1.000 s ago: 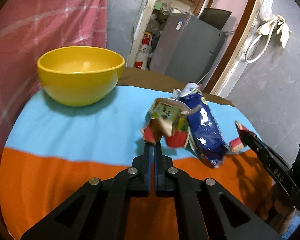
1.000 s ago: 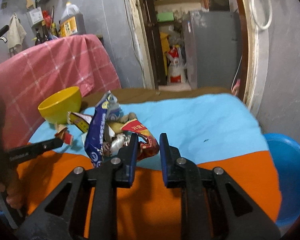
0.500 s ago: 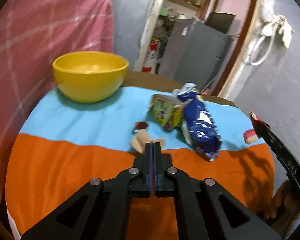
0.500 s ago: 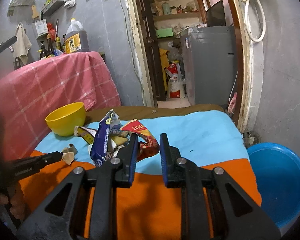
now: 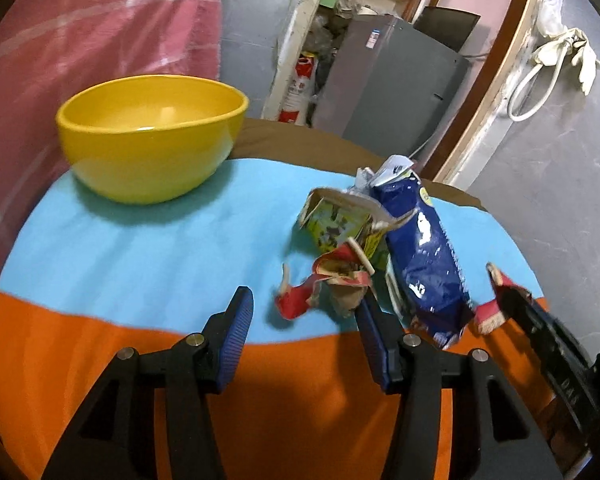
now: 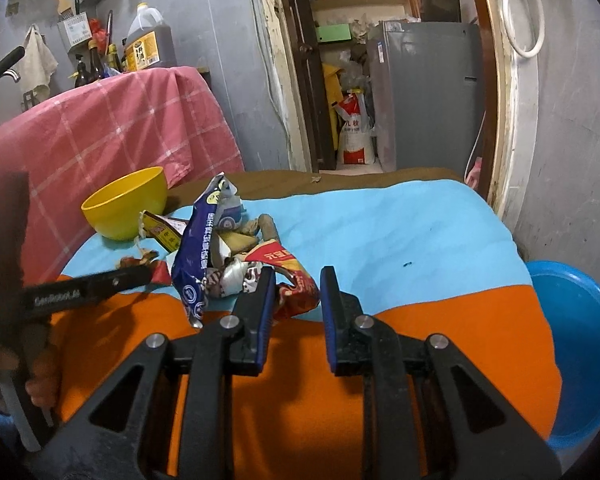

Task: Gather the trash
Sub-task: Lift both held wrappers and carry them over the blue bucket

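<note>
Now left hand-held gripper (image 5: 304, 316) opening; red scrap (image 5: 324, 286) between jaws.

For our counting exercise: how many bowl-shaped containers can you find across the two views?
2: a yellow bowl stands at the far left of the cloth-covered table; a blue basin sits lower, beyond the table's right edge, partly cut off.

two close wrist views — shared trash pile (image 5: 380, 252)
</note>
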`<move>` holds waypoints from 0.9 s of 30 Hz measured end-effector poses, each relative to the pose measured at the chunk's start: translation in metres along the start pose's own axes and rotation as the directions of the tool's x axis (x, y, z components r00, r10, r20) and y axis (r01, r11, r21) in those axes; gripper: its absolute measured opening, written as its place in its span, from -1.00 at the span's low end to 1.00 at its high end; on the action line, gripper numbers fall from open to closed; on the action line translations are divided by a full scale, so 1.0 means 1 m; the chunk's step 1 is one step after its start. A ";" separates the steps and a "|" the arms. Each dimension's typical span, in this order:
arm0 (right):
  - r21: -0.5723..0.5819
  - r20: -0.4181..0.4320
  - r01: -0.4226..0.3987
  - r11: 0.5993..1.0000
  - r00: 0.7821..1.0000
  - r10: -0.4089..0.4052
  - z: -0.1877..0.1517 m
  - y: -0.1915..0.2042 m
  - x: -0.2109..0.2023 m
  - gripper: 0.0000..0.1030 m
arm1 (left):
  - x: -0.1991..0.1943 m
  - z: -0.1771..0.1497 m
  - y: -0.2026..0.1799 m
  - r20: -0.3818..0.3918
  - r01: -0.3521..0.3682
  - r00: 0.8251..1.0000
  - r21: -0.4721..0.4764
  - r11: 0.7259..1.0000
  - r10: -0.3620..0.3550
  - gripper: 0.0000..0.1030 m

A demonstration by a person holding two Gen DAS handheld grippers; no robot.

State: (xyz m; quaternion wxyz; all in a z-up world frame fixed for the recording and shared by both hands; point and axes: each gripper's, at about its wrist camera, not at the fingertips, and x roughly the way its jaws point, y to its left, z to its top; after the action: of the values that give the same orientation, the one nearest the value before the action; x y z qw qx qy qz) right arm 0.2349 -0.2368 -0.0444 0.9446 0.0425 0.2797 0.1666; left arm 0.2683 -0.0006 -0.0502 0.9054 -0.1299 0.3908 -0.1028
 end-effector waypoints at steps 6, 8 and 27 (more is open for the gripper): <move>-0.003 -0.012 -0.005 1.000 1.000 0.005 -0.001 0.001 0.002 -0.40 | 0.009 0.011 0.003 -0.012 0.022 1.000 -0.020 1.000 -0.022 -0.09; -0.001 -0.014 -0.007 1.000 1.000 0.007 -0.001 0.000 0.003 -0.40 | 0.010 0.012 0.003 -0.008 0.029 1.000 -0.026 0.999 -0.030 -0.10; -0.009 0.192 0.036 0.999 0.981 -0.034 0.008 -0.004 -0.045 -0.40 | -0.060 -0.009 -0.071 0.266 0.098 0.952 0.208 0.973 -0.152 -0.65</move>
State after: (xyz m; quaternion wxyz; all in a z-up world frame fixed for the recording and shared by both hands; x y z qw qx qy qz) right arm 0.2056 -0.2559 -0.0151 0.9702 0.0475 0.1869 0.1469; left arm 0.2154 -0.0512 0.0075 0.9515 -0.0797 0.2378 -0.1779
